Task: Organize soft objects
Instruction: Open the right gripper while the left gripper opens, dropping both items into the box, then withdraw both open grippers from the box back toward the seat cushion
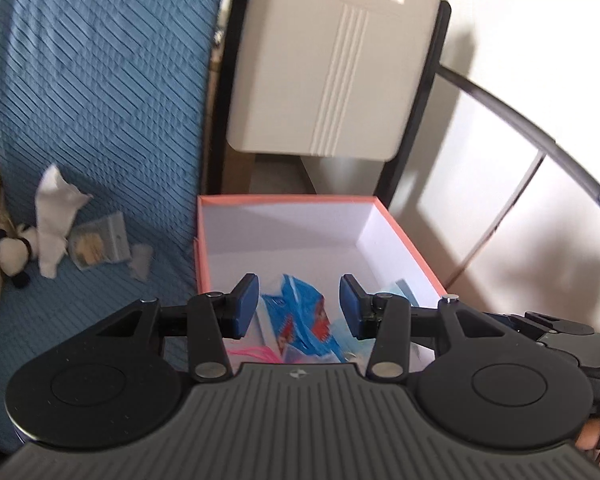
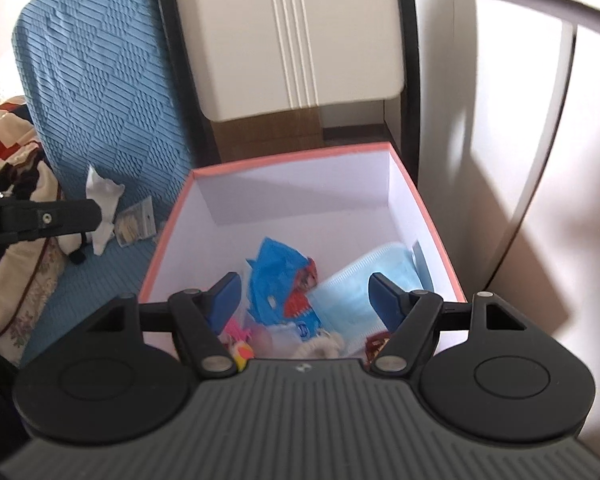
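With several soft items already lying in the pink-rimmed box (image 2: 428,216), we judge the task partly done. Inside we see a blue printed packet (image 2: 278,280), a light blue face mask (image 2: 364,284) beside it, and small pink and white pieces near the front wall. What remains lies on the blue bed cover (image 1: 100,100) to the left of the box: a crumpled white cloth (image 1: 54,216), a small clear packet (image 1: 98,242) just beside it, a small white scrap (image 1: 142,260) nearer the box, and a black-and-white plush toy (image 1: 12,252) at the far edge.

Both hands hold their tools above the open box, pointing forward and downward into it. The left tongs (image 1: 299,306) stand moderately open, with nothing between the blue pads; the printed packet shows below them, apart from both pads. The right tongs (image 2: 304,298) stand wider, also empty, over the packet and the mask. In the right wrist view, the left tool's body reaches in from the left edge, beside the white cloth.

We judge that the next pick calls for a move leftward, toward the bed.
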Tool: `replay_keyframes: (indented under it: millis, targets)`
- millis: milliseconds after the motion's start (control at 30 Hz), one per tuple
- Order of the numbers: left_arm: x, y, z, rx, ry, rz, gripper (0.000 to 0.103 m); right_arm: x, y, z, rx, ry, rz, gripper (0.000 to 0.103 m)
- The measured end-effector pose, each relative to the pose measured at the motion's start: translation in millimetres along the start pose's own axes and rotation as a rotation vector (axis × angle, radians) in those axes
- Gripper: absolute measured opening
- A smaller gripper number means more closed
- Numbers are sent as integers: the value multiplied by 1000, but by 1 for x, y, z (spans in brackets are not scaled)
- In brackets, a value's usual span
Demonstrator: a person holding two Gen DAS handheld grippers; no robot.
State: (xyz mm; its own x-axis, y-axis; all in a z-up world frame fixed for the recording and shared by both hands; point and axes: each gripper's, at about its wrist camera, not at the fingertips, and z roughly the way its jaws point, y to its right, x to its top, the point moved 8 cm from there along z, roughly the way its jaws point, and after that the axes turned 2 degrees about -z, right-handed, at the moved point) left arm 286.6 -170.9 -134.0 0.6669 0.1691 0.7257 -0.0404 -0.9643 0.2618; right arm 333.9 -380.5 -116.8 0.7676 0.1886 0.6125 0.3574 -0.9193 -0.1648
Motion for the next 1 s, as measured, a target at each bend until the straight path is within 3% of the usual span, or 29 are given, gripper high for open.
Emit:
replay_keyframes:
  millis: [300,1000]
  targets:
    - [7,-33,-28,7,75,-29,51,8,-34,-12,11,48,-31,73]
    - [-18,-134,-82,79,175,-97,51,-35,-143,5,115,31,-132,72]
